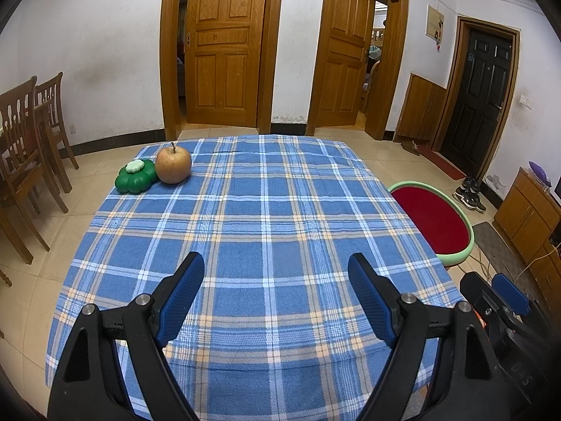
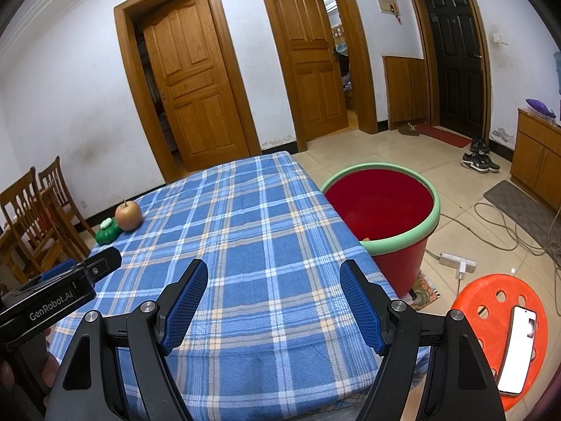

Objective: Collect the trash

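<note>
A yellow-red apple [image 1: 173, 166] [image 2: 128, 215] and a green flower-shaped object [image 1: 136, 176] [image 2: 108, 232] sit touching at the far left corner of the table under a blue plaid cloth [image 1: 266, 231] [image 2: 245, 245]. A red bin with a pale green rim [image 2: 385, 207] [image 1: 434, 221] stands on the floor by the table's right edge. My left gripper [image 1: 277, 263] is open over the near part of the cloth, nothing between its blue pads. My right gripper [image 2: 274, 271] is open too, also empty, hovering over the near right part of the table.
An orange stool [image 2: 491, 319] with a phone [image 2: 517, 347] on it stands at the near right. A power strip [image 2: 457, 261] and cables lie on the tiled floor. Wooden chairs [image 1: 31, 147] stand left of the table. Shoes [image 2: 478, 161] and cabinets are at the right wall.
</note>
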Motion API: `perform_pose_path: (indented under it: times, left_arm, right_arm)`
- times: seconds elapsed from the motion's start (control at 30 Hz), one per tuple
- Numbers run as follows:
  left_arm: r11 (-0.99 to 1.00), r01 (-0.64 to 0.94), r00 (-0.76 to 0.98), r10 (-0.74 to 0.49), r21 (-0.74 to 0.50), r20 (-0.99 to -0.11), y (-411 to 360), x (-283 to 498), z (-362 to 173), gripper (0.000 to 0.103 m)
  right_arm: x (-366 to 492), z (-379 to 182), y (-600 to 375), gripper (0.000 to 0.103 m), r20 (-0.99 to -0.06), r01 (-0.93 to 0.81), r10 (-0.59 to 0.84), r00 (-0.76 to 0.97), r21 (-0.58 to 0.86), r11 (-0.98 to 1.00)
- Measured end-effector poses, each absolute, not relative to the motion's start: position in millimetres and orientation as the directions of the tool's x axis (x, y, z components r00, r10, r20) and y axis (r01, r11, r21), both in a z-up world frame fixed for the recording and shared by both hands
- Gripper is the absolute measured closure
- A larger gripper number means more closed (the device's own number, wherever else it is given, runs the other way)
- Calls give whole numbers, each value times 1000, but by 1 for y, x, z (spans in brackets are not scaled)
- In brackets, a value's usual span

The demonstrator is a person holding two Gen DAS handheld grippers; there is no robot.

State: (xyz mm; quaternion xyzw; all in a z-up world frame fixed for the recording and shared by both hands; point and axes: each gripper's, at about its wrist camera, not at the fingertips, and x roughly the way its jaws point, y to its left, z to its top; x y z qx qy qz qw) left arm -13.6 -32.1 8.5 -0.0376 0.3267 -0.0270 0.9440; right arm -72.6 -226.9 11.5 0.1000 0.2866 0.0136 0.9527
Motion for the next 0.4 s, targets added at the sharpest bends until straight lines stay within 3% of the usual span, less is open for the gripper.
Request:
perform_pose_path:
  times: [0.4]
  left_arm:
    - [996, 14, 772, -64, -84, -633, -32, -9, 4, 20]
  right_arm:
    - [-65, 13, -228, 25, -558, 27, 89, 825, 196, 980]
